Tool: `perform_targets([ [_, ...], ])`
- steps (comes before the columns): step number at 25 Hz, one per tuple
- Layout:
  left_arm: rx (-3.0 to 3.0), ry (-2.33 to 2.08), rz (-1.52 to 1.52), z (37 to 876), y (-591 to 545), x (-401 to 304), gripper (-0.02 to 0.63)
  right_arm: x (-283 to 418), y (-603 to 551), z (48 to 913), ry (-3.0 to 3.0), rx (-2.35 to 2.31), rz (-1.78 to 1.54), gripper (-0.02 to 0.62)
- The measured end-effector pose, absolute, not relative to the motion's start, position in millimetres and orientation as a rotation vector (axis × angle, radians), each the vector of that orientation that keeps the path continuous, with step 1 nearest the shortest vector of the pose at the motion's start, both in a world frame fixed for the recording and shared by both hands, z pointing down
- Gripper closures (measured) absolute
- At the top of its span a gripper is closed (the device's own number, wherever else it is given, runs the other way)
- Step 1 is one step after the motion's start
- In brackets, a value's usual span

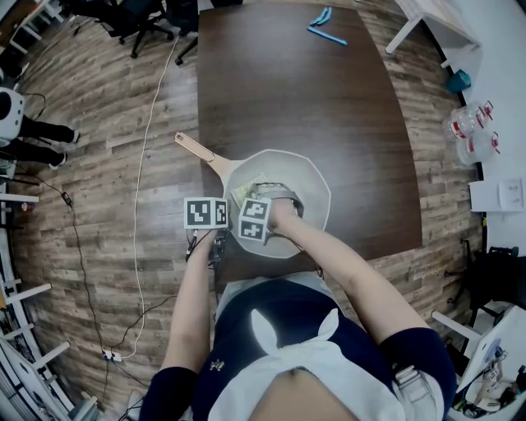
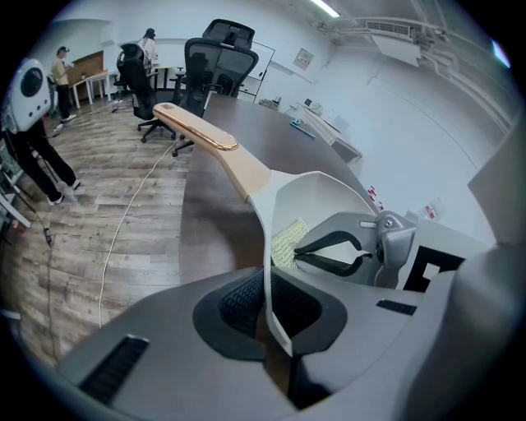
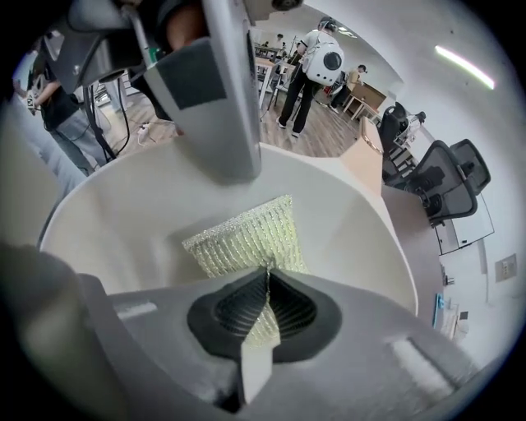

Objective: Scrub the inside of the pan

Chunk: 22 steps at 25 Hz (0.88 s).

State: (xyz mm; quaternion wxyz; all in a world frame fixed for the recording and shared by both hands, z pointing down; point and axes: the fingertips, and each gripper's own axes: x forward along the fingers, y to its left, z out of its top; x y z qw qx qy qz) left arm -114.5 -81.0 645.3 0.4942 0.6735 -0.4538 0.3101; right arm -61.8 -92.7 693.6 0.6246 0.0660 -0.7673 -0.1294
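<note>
A white pan (image 1: 316, 193) with a tan handle (image 1: 197, 150) sits at the near edge of a dark brown table (image 1: 329, 107). My left gripper (image 1: 222, 215) is shut on the pan's near-left rim; in the left gripper view its jaws (image 2: 271, 304) clamp the thin white wall (image 2: 316, 197). My right gripper (image 1: 267, 196) reaches down inside the pan, shut on a yellow-green scrub pad (image 1: 246, 193). The pad (image 3: 242, 234) lies flat against the inner wall (image 3: 123, 222) ahead of the right gripper (image 3: 265, 300). From the left gripper view the right gripper (image 2: 300, 251) and the pad (image 2: 286, 242) show inside the pan.
Blue items (image 1: 326, 29) lie at the table's far end. Office chairs (image 1: 156, 20) stand beyond it on the wood floor, where a white cable (image 1: 148, 164) runs along the table's left side. Clear containers (image 1: 472, 131) sit at right. A person (image 2: 33, 140) stands to the left.
</note>
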Motion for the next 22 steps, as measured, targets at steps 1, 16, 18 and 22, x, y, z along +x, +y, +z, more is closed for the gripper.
perform_targets([
  [1, 1.631, -1.1, 0.749, 645, -81, -115, 0.589, -60, -95, 694, -1.76, 0.153, -0.293, 0.588],
  [16, 1.629, -1.102, 0.742, 645, -80, -116, 0.589, -36, -121, 698, -1.679, 0.294, -0.255, 0.588],
  [18, 1.632, -1.102, 0.741, 645, -79, -116, 0.589, -33, -123, 698, -1.667, 0.303, -0.245, 0.588],
  [22, 1.636, -1.102, 0.741, 645, -78, -116, 0.589, -25, -126, 699, -1.647, 0.316, -0.222, 0.588],
])
